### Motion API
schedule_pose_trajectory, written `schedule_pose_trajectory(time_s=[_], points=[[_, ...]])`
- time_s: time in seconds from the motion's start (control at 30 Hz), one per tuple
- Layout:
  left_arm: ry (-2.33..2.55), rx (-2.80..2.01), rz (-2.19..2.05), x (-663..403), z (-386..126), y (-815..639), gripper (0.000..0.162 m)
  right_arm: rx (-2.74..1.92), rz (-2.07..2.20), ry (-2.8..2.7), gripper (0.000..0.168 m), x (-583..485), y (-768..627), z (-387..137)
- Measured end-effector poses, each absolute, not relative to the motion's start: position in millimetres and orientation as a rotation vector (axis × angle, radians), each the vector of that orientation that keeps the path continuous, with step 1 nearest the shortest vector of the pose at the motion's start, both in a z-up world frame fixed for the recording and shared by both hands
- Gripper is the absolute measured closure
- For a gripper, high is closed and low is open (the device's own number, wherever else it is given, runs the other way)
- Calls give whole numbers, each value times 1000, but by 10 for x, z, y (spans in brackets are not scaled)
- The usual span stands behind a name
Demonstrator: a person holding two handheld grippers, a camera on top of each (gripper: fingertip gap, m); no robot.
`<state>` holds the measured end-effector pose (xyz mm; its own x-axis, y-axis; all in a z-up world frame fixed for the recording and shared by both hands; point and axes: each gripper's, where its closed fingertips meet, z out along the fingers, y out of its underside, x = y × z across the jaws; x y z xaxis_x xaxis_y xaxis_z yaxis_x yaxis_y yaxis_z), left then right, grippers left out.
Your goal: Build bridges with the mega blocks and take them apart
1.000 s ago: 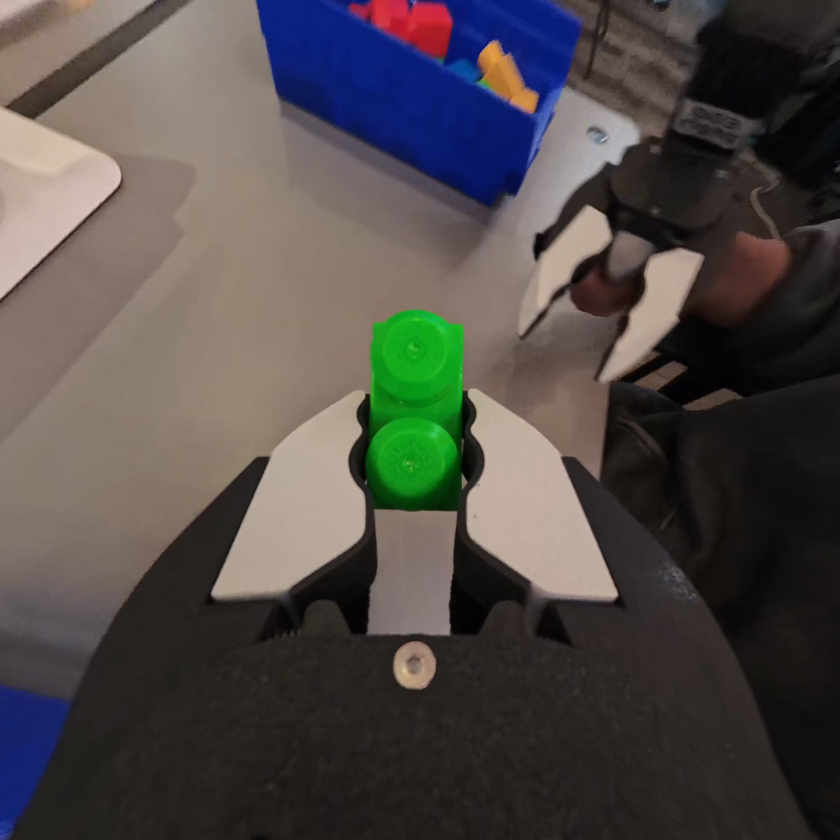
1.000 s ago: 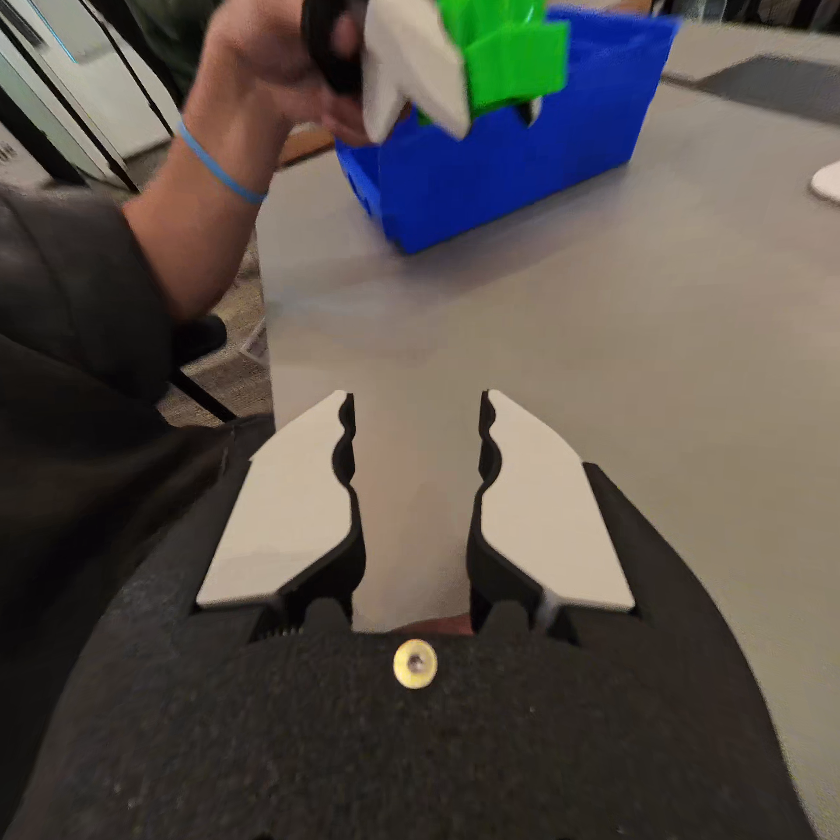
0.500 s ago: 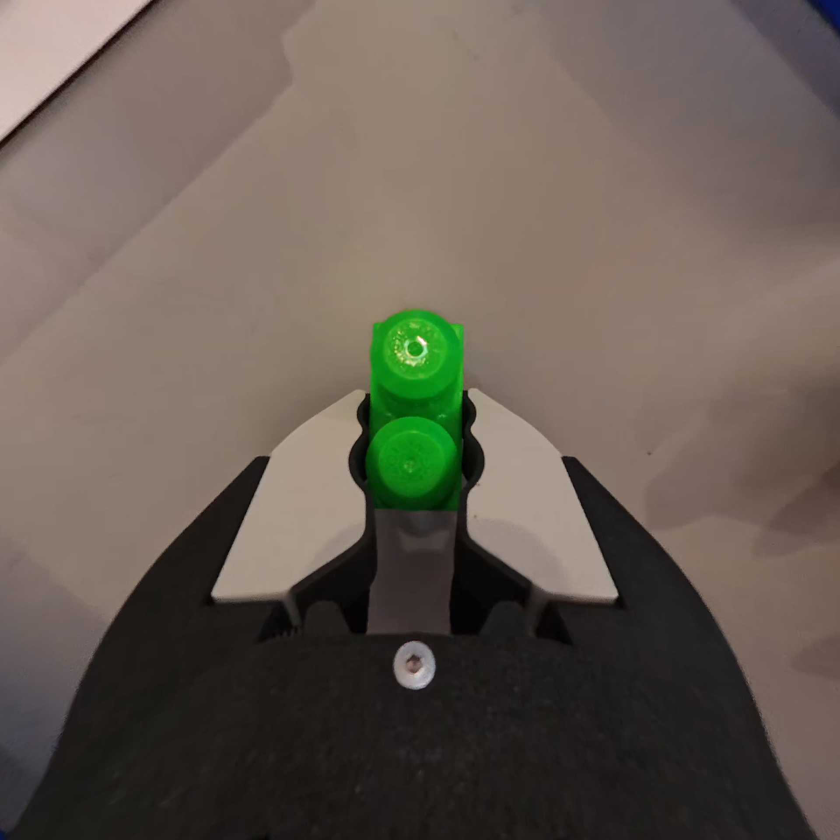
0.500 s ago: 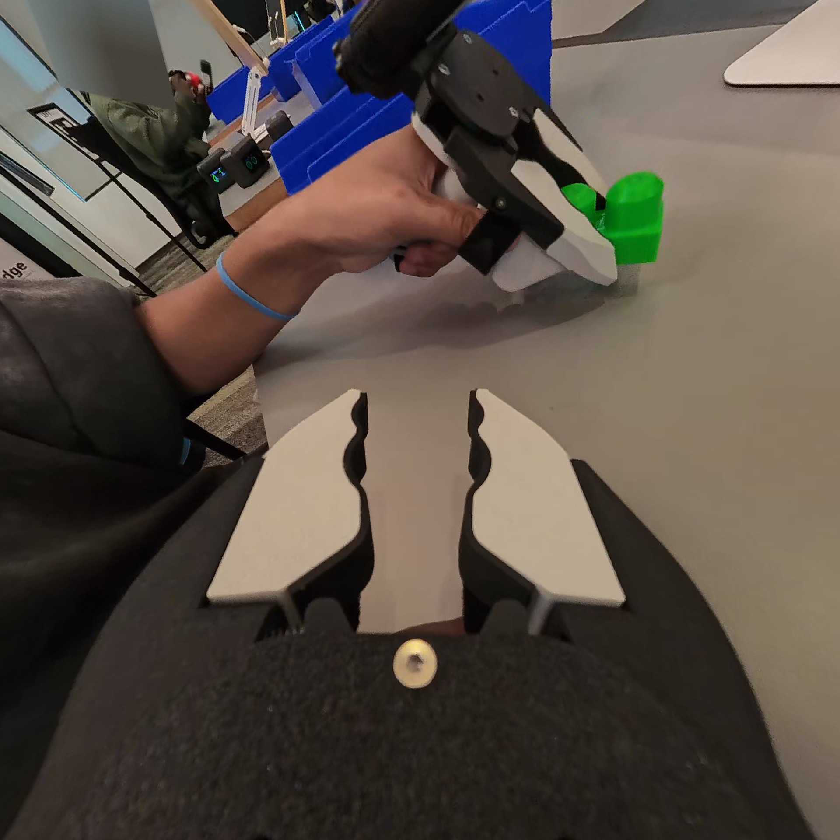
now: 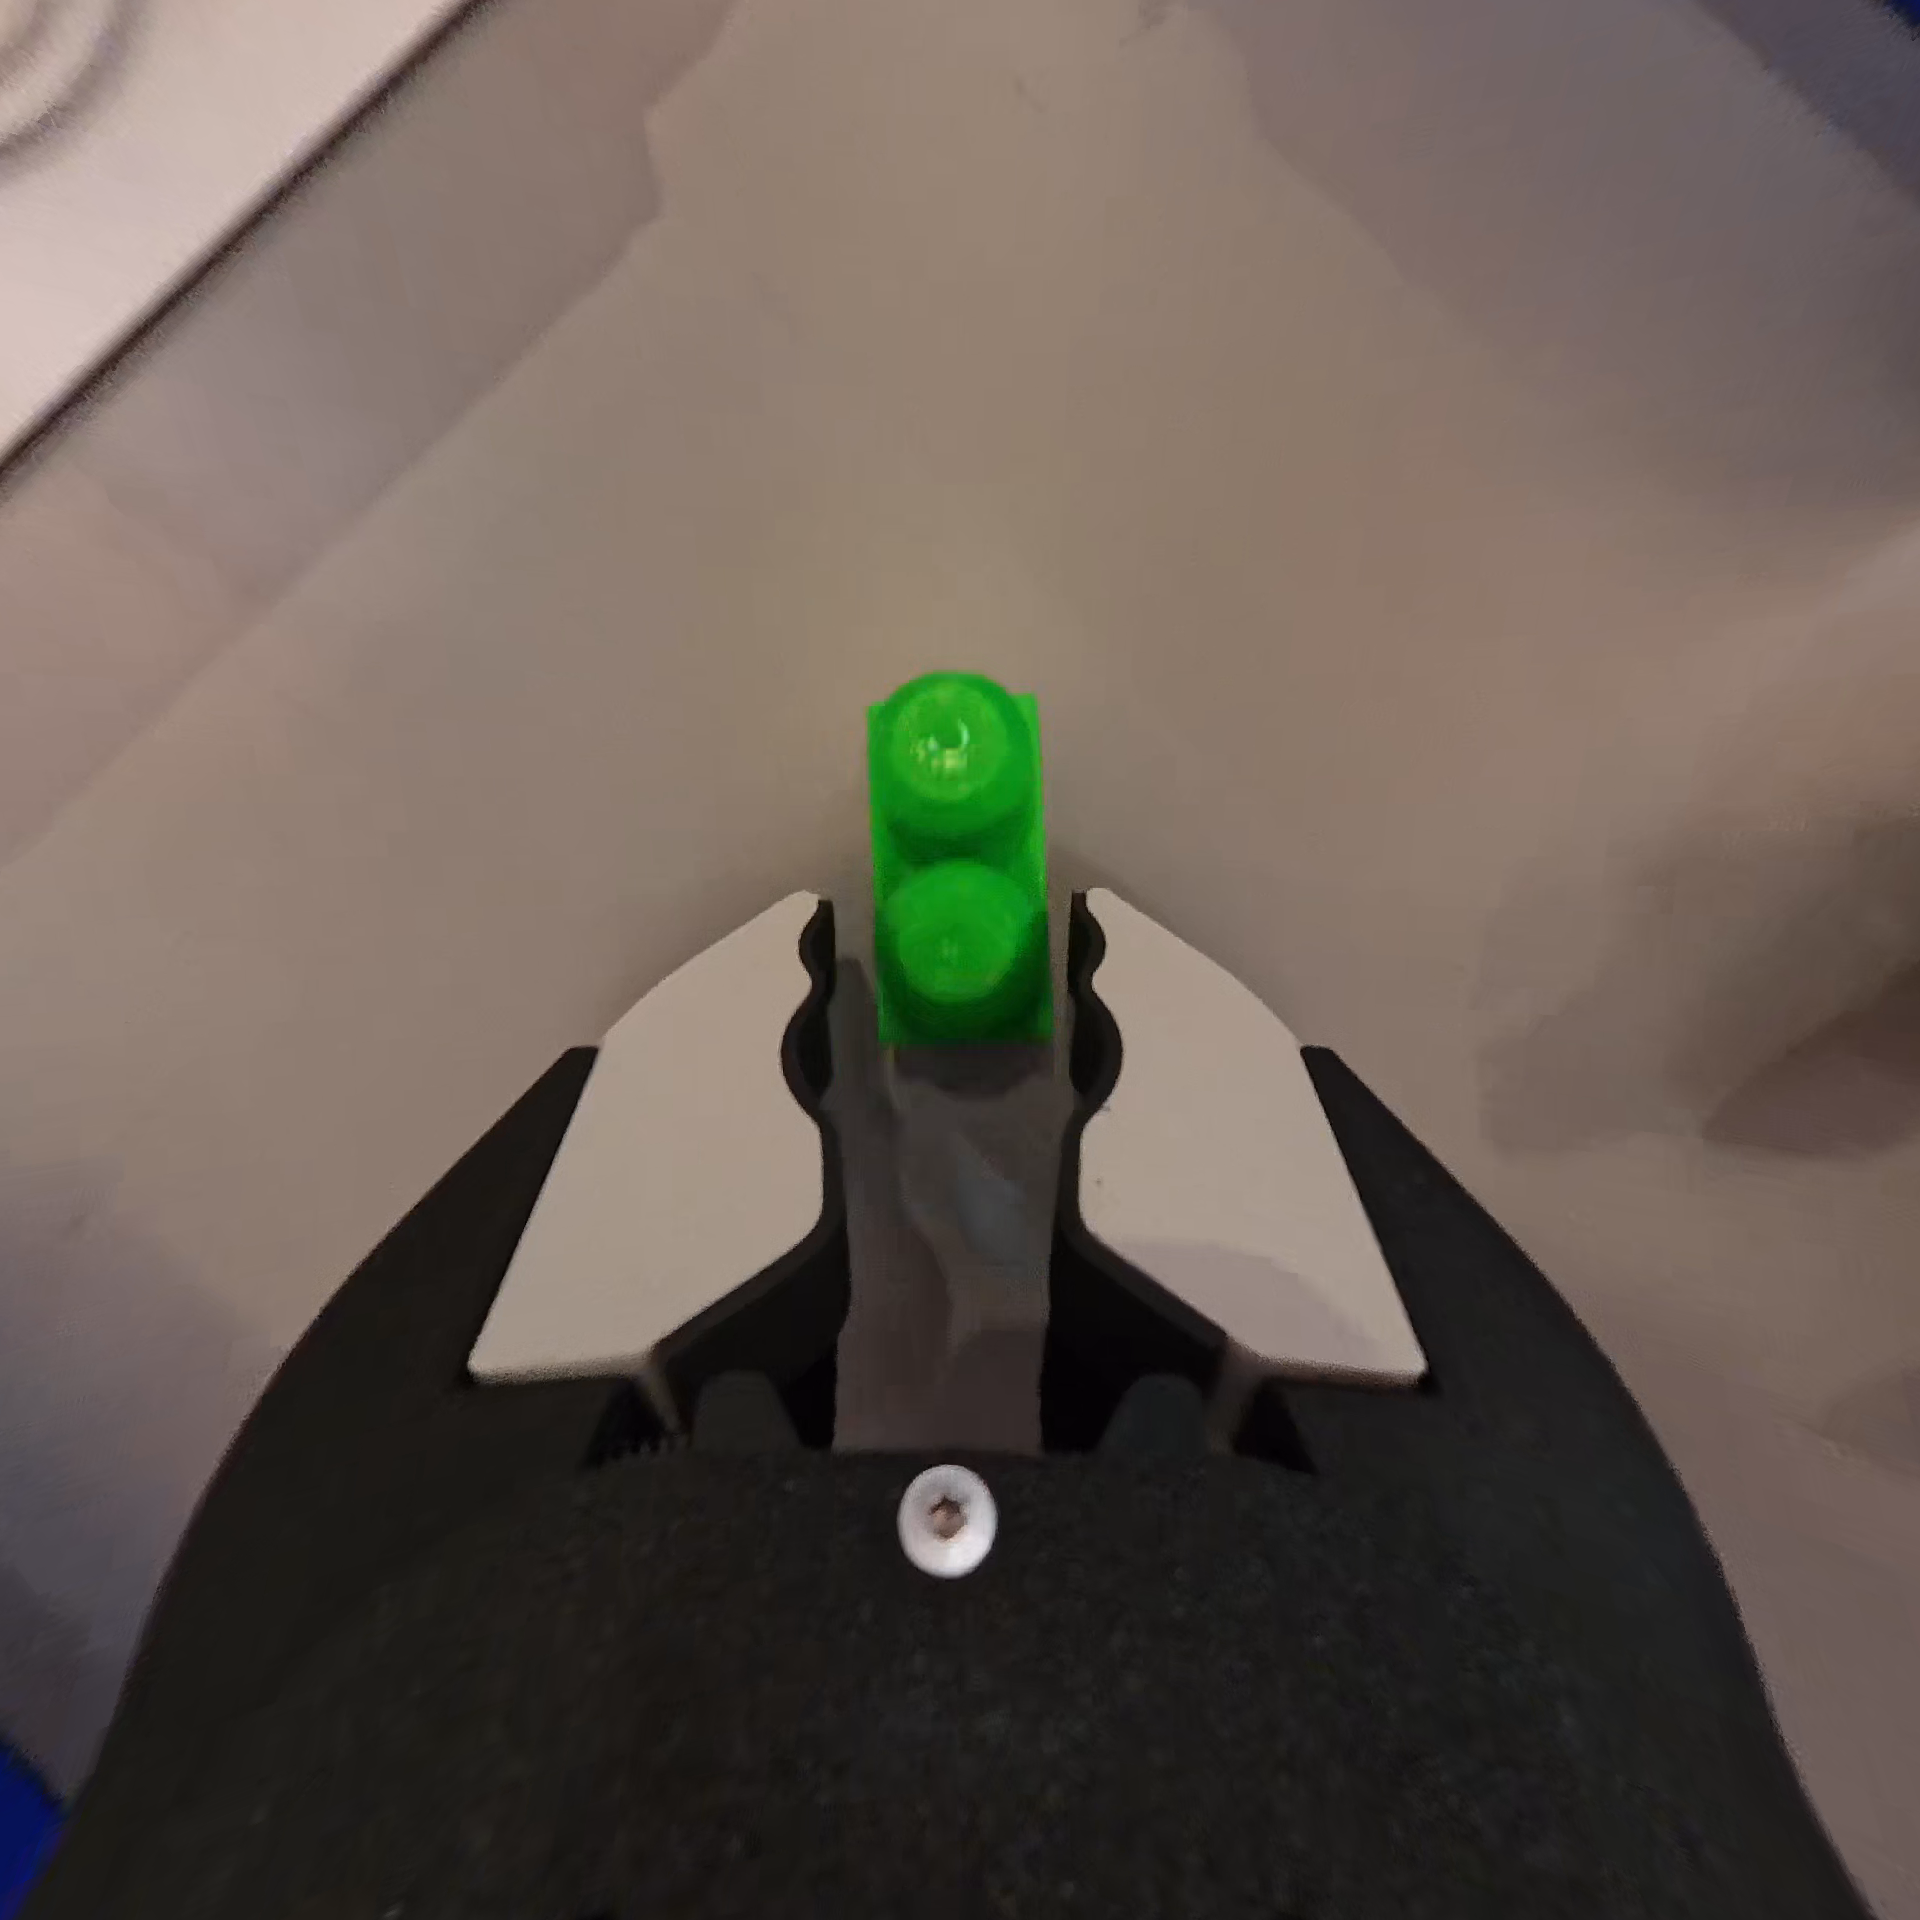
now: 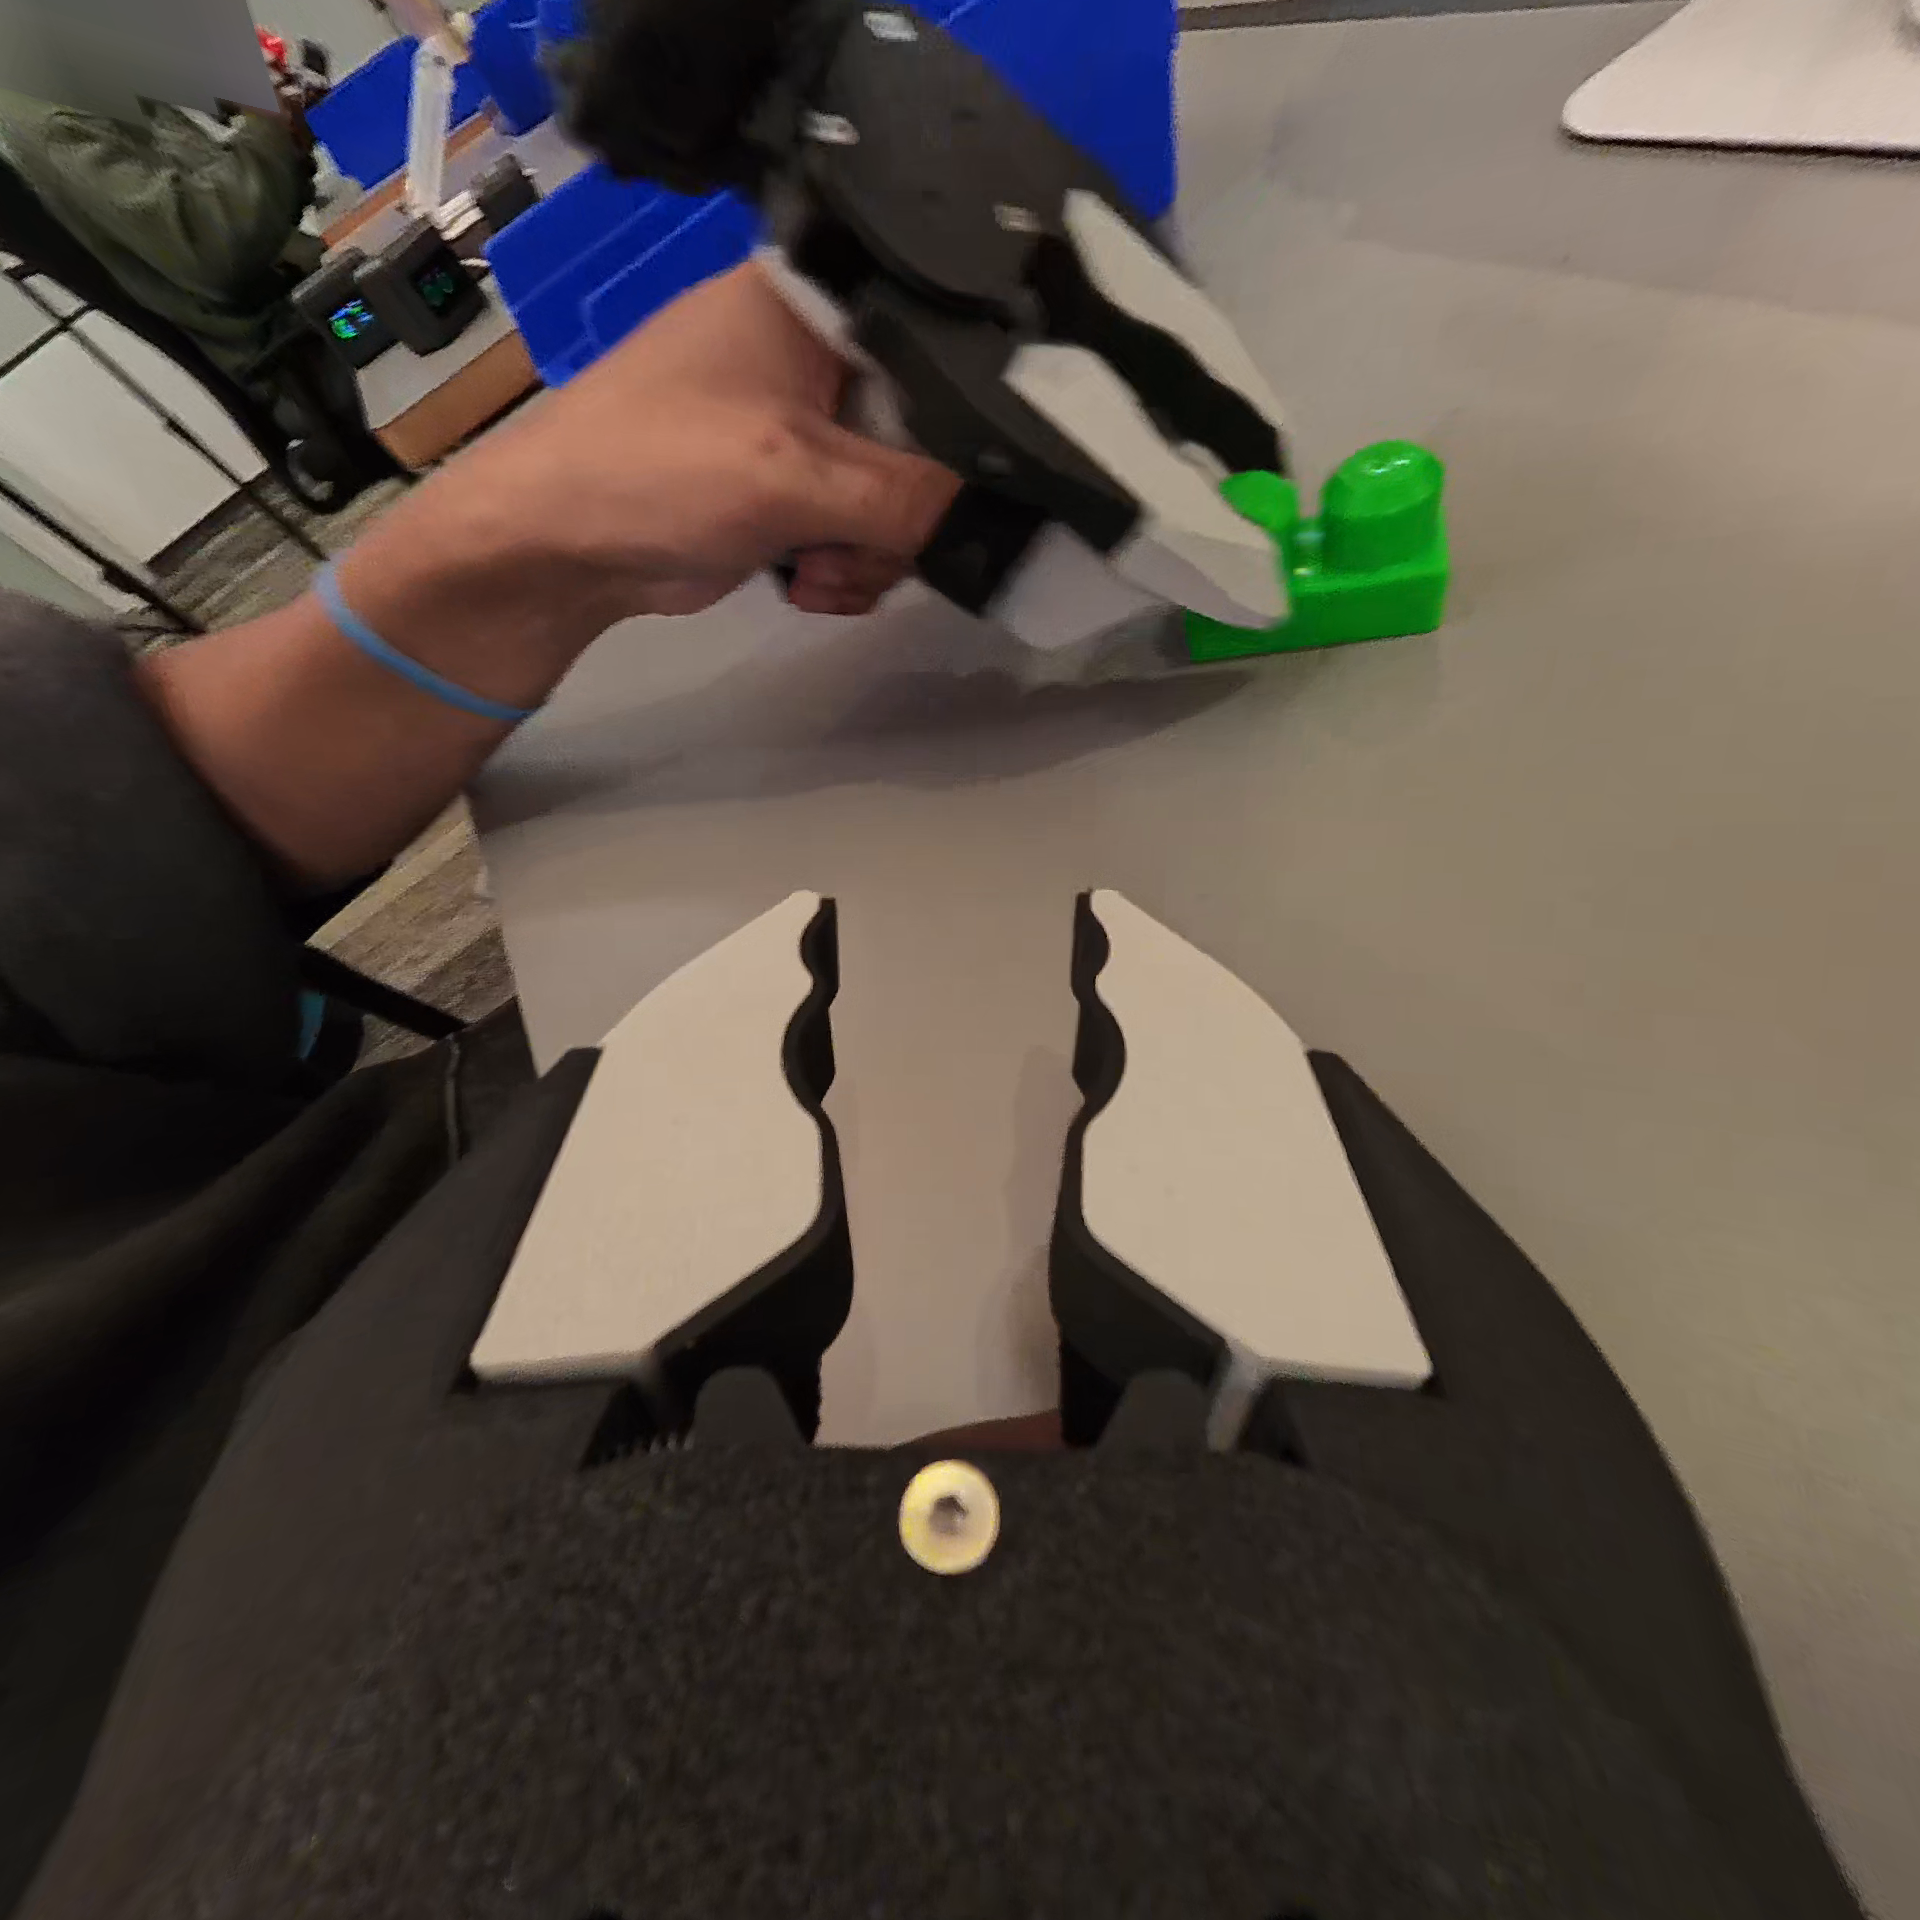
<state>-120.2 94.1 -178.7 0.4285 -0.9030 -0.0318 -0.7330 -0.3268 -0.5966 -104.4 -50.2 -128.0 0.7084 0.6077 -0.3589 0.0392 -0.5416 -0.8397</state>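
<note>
A green two-stud mega block [image 5: 956, 862] stands on the grey table, its near half between my left gripper's [image 5: 951, 909] fingertips. The left gripper is open, with a gap on each side of the block. In the right wrist view the same block [image 6: 1351, 566] rests on the table with the left gripper [image 6: 1221, 520] around its near end, held by a hand with a blue wristband. My right gripper [image 6: 954, 914] is open and empty, low over the table near its front edge.
A blue bin [image 6: 1070, 145] stands behind the left gripper, with more blue bins [image 6: 613, 270] further left. A white flat base [image 6: 1745, 94] lies at the far right, also showing in the left wrist view [image 5: 156, 187]. The table's front-left corner [image 6: 488, 831] is near.
The left gripper lowered the green block onto the table, then opened and let it go. The right gripper stayed open and barely moved.
</note>
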Motion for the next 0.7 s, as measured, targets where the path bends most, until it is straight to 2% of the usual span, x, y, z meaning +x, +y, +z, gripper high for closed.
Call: schedule_pose_trajectory(time_s=[0.13,0.2,0.37,0.57,0.6,0.63,0.7], points=[[1216,-2021,-497,-1680,-1249,730,117,-2055,632,-380,117,-911,-285,-1280],[1114,-1992,-574,-1981,-1108,543,117,-2094,482,-377,106,-907,-85,-1352],[1009,-1949,-694,-2529,-1258,47,119,-2168,183,-492,89,-1075,534,-1600],[1039,-1904,-670,-2722,-1358,-157,120,-2219,154,-464,77,-1212,1082,-1734],[1042,-1888,-671,-2724,-1332,-172,120,-2249,156,-468,84,-1206,1109,-1776],[1048,-1873,-675,-2724,-1310,-191,120,-2256,216,-493,99,-1266,1102,-1782],[1057,-1862,-686,-2728,-1302,-228,120,-2251,237,-501,100,-1290,1085,-1754]])
